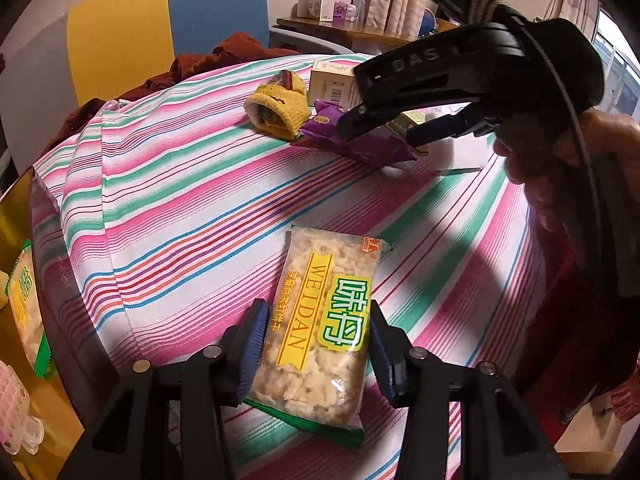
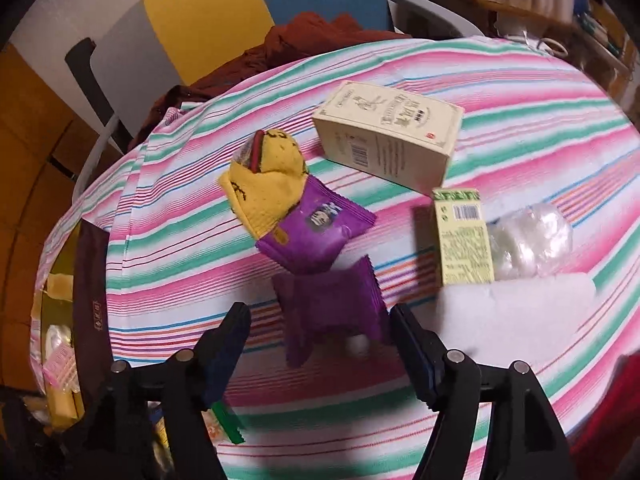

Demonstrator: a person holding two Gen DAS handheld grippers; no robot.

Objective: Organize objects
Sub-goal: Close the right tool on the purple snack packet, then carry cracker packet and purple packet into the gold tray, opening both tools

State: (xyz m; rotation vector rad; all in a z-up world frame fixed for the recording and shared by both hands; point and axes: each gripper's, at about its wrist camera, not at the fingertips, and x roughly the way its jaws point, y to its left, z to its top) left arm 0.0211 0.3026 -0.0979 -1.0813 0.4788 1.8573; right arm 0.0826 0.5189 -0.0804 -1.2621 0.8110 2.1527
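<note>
- Snack packets are the things being sorted, spread over a table draped in a pink, green and white striped cloth [image 1: 168,200].
- A clear cracker packet [image 1: 320,332] with a yellow band and green label lies flat on the cloth between the fingers of the left gripper [image 1: 316,344]; the blue pads sit at its two long edges and seem to press it, so the left gripper reads as clenched on the cracker packet.
- The right gripper [image 2: 320,344] stands released, its jaws spread wide with a gap on each side of a purple packet [image 2: 332,308] that lies just ahead of and between the fingertips; the pads do not touch it.
- Farther ahead of the right gripper, a second purple packet [image 2: 316,232] lies partly under a yellow sock [image 2: 266,184].
- Beyond these, ahead and to the right of the fingers, a cream carton [image 2: 388,136] lies on its side.
- To the right of the right gripper stands a small pale-green box [image 2: 464,236], with a crumpled clear plastic bag [image 2: 532,240] just beside it and a white pad [image 2: 516,304] nearer in front.
- Seen from the left wrist, the hand [image 1: 560,168] carrying the right gripper is up and to the right, its fingers pointing down at the purple packets.
</note>
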